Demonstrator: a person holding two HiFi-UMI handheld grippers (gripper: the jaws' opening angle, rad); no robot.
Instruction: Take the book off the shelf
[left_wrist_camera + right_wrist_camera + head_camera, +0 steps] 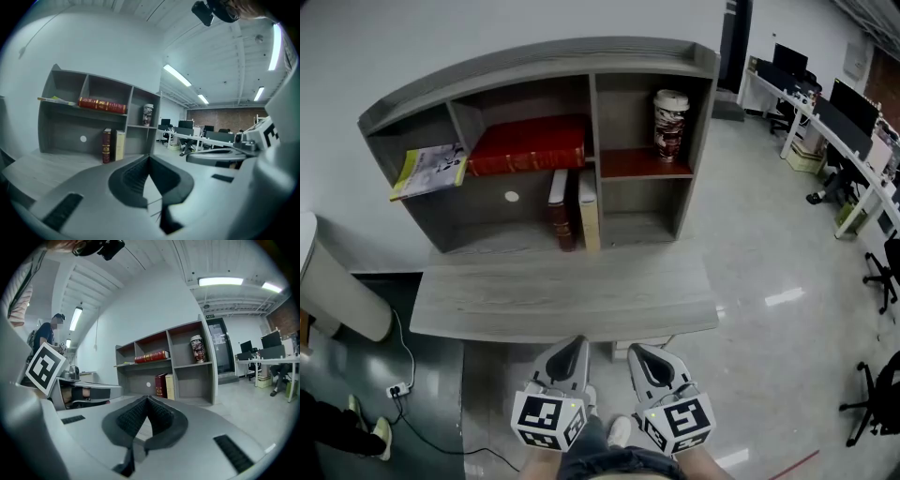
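A grey shelf unit [701, 112] stands at the back of a grey desk [562, 295]. A large red book [528, 145] lies flat on its upper middle shelf. Below it a dark red book [560, 208] and a cream book [588, 208] stand upright side by side. Both grippers hover side by side in front of the desk's near edge, well short of the shelf. My left gripper [577, 343] is shut and empty, as is my right gripper [636, 350]. In the left gripper view the red book [102, 104] and upright books [107, 146] lie far ahead; the right gripper view shows them [152, 356] too.
A yellow magazine [429, 171] sticks out of the left upper shelf. A printed cup [670, 124] stands in the right upper compartment. Office desks with monitors [844, 122] and chairs [881, 272] fill the right side. A white cylinder [337, 291] and a power strip [397, 389] are at left.
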